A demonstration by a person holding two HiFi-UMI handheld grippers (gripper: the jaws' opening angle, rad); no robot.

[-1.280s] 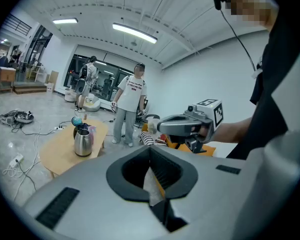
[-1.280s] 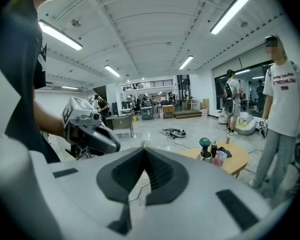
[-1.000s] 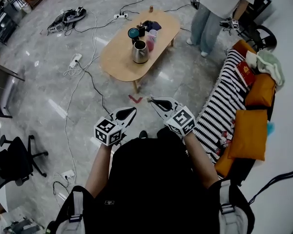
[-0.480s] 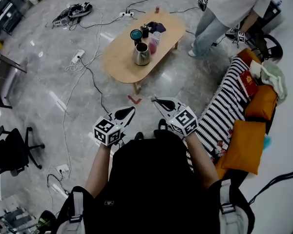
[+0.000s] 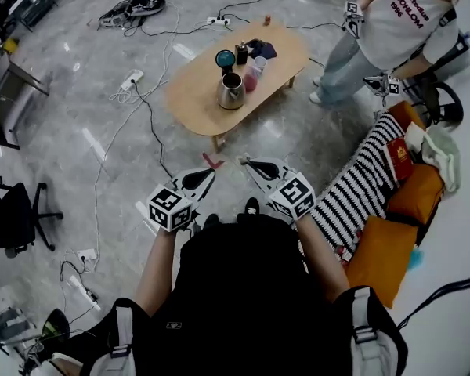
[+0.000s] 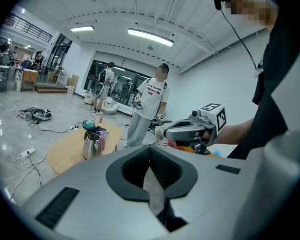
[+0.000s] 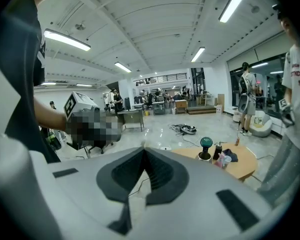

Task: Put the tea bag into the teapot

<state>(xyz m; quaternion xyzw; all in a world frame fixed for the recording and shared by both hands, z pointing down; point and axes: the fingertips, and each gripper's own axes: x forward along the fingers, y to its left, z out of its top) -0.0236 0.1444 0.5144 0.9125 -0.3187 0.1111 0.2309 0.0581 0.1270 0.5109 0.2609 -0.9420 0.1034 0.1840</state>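
Note:
The steel teapot [image 5: 231,91] stands open-topped on a low oval wooden table [image 5: 196,96], well ahead of me across the floor. Behind it are a teal round object [image 5: 225,58], a dark bottle [image 5: 241,53] and a pink cup [image 5: 252,78]. I cannot make out a tea bag. My left gripper [image 5: 211,172] and right gripper [image 5: 244,161] are held side by side in front of my body, both shut and empty, far short of the table. The left gripper view shows the teapot [image 6: 92,146] and the right gripper [image 6: 160,132]. The right gripper view shows the table [image 7: 240,166].
Another person [image 5: 392,30] holding grippers stands right of the table. A sofa with a striped blanket [image 5: 360,178] and orange cushions [image 5: 384,249] runs along the right. Cables and power strips [image 5: 133,77] lie on the floor left of the table. A red mark [image 5: 212,161] is on the floor.
The view has shifted toward the table, which now sits lower in the head view. The other person has moved right. Both grippers keep their pose, still shut.

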